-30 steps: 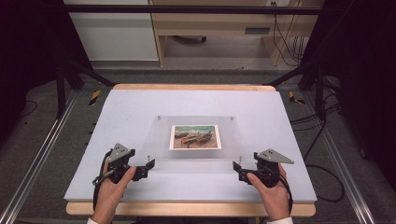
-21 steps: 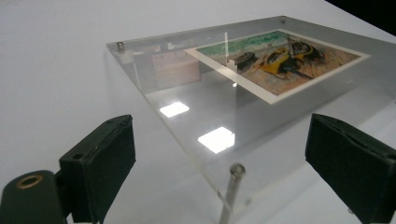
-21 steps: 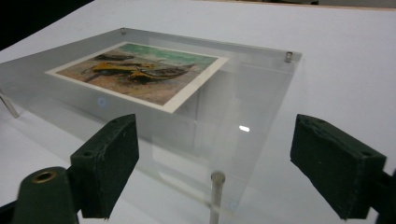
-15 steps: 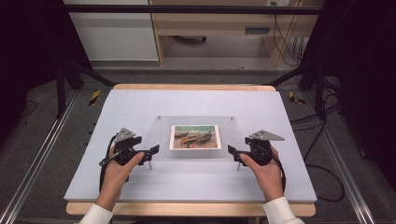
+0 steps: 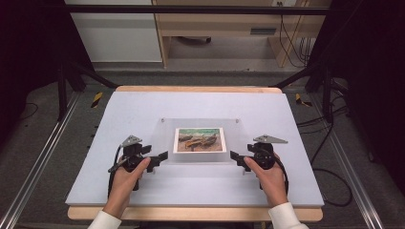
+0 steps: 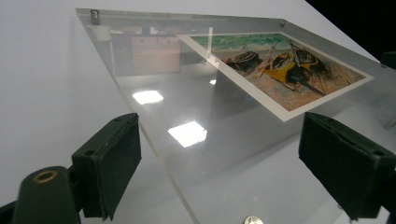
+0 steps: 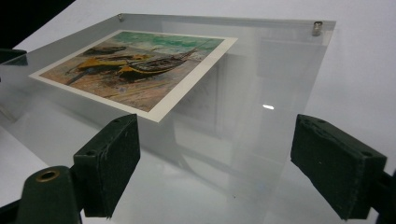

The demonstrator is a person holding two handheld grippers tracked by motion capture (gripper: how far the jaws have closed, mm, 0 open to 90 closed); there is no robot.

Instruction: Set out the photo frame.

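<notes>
Both hands are closing in on the clear acrylic picture frame [image 5: 199,139] lying flat mid-table [image 5: 200,195], a second ago being back near the front edge; a two-sided lift looks close. One frame, one boat print [image 5: 199,140], two grippers. The left gripper [image 5: 162,156] and right gripper [image 5: 234,155] are standing wide apart, pads touching nothing, after their jaws have just been narrowing slightly.
</notes>
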